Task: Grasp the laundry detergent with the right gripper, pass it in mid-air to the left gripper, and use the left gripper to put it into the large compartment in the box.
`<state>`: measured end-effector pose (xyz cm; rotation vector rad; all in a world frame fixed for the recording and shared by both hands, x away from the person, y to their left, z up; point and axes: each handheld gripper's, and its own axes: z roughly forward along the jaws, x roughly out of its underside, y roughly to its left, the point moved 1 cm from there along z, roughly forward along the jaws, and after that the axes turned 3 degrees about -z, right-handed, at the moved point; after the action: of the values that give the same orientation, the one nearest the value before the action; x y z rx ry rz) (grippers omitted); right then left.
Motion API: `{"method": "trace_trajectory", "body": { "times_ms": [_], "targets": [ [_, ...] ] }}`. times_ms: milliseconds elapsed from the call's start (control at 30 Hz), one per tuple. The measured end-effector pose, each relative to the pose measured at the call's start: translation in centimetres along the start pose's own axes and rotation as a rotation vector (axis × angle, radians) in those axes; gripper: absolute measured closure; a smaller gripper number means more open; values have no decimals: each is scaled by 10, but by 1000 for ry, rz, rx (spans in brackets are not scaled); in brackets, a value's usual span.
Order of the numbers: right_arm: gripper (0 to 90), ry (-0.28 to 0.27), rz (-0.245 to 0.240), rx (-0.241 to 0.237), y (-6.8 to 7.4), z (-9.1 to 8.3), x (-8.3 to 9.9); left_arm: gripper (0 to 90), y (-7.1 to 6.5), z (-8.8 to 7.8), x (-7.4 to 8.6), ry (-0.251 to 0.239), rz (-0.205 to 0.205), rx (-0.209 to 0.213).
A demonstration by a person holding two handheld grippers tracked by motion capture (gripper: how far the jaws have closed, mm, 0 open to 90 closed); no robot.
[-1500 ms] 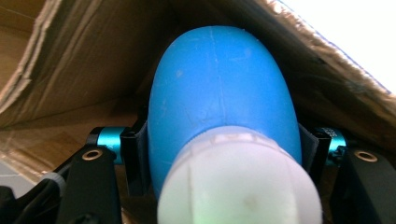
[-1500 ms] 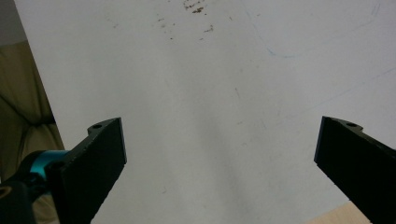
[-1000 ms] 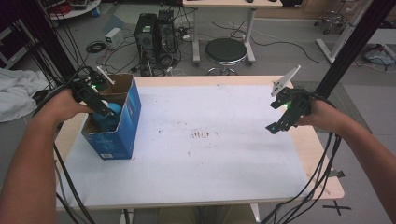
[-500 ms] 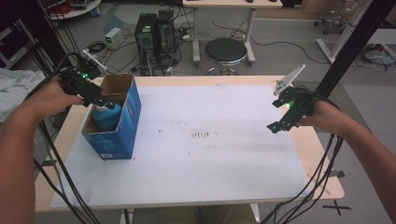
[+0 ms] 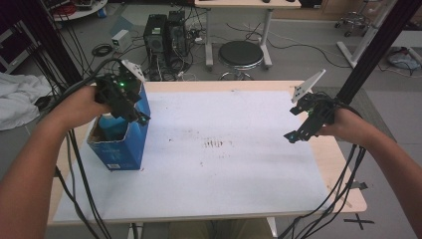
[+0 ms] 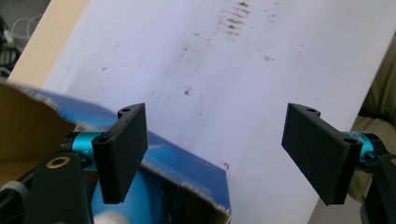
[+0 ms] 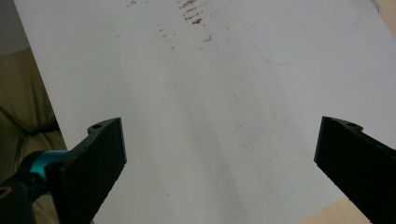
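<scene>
An open blue cardboard box (image 5: 119,149) stands at the left edge of the white table sheet (image 5: 224,164). A light blue bottle-like thing (image 5: 110,123) sits inside it. My left gripper (image 5: 141,118) hovers over the box's right wall, open, with nothing between its pads. In the left gripper view the left gripper (image 6: 215,121) has its jaws apart above the box rim (image 6: 196,170), and the blue thing (image 6: 116,200) lies below the left jaw. My right gripper (image 5: 294,136) hangs over the sheet's right side. It is wide open and holds nothing (image 7: 223,126).
Brown smudges (image 5: 215,144) mark the sheet's middle. Bare wood (image 5: 343,179) borders the sheet on the right. Cables trail from both grippers off the table edges. A stool (image 5: 241,54) and computer towers (image 5: 166,32) stand on the floor beyond the far edge.
My left gripper has lifted out of the box, leaving the blue thing inside, and shifted right over the box's right wall. The right gripper has stayed put.
</scene>
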<state>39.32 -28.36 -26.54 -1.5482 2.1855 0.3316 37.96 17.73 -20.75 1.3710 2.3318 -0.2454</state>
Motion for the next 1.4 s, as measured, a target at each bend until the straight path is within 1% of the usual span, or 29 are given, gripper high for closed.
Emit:
{"method": "trace_trajectory", "body": {
  "times_ms": [67,100,133,167,200,233,300,333,367,400,467,600,667,700,833,867,933,1000,1067,1100,1167,1267,1367,1400],
  "targets": [
    [12,-1,-2,2,1,0,0,226,-6,5,-7,8,27,11],
    [12,0,3,2,1,0,-1,190,-9,8,-10,14,33,16],
    [12,-1,2,1,1,0,-1,132,-12,10,-14,17,40,27],
    [12,-2,-3,0,2,0,-1,128,-15,13,-17,14,55,34],
    [12,-2,-3,0,2,0,-1,128,-15,13,-17,14,55,34],
    [12,0,-2,0,2,1,-2,128,-23,16,-24,14,85,49],
    [12,2,-5,-3,2,1,-2,127,-28,20,-31,16,112,59],
    [12,3,-1,-3,3,1,-2,107,-30,22,-34,19,112,57],
    [12,3,-1,-3,3,1,-2,59,-30,22,-34,19,112,57],
    [12,1,-1,-2,3,1,-3,59,-32,25,-38,27,121,55],
    [12,-1,-3,-2,4,1,-3,57,-35,28,-42,23,128,56],
    [12,-3,-4,-2,5,2,-4,57,-39,36,-48,39,150,47],
    [12,-5,-4,-4,5,3,-4,54,-41,40,-51,38,149,41],
    [12,-5,-7,-3,5,3,-5,20,-41,42,-53,45,149,38],
    [12,-6,-4,-3,6,4,-5,16,-44,48,-57,49,157,45],
    [12,-5,-1,-4,6,4,-5,16,-47,51,-60,56,176,51],
    [12,-6,-7,-4,7,4,-6,17,-51,55,-63,57,183,53],
    [12,-9,-4,-3,7,4,-6,17,-55,58,-67,59,197,63],
    [12,-10,-4,-3,7,4,-6,17,-57,60,-69,60,200,69],
    [12,-11,-2,-3,7,4,-7,17,-60,64,-73,77,216,98],
    [12,-10,1,-4,7,5,-7,17,-65,69,-76,84,238,123],
    [12,-8,2,-7,7,7,-8,17,-71,76,-82,92,249,135],
    [12,-6,0,-8,7,8,-9,17,-73,81,-84,95,251,139],
    [12,-3,-1,-9,7,9,-9,17,-75,85,-86,99,257,146]
  ]
}}
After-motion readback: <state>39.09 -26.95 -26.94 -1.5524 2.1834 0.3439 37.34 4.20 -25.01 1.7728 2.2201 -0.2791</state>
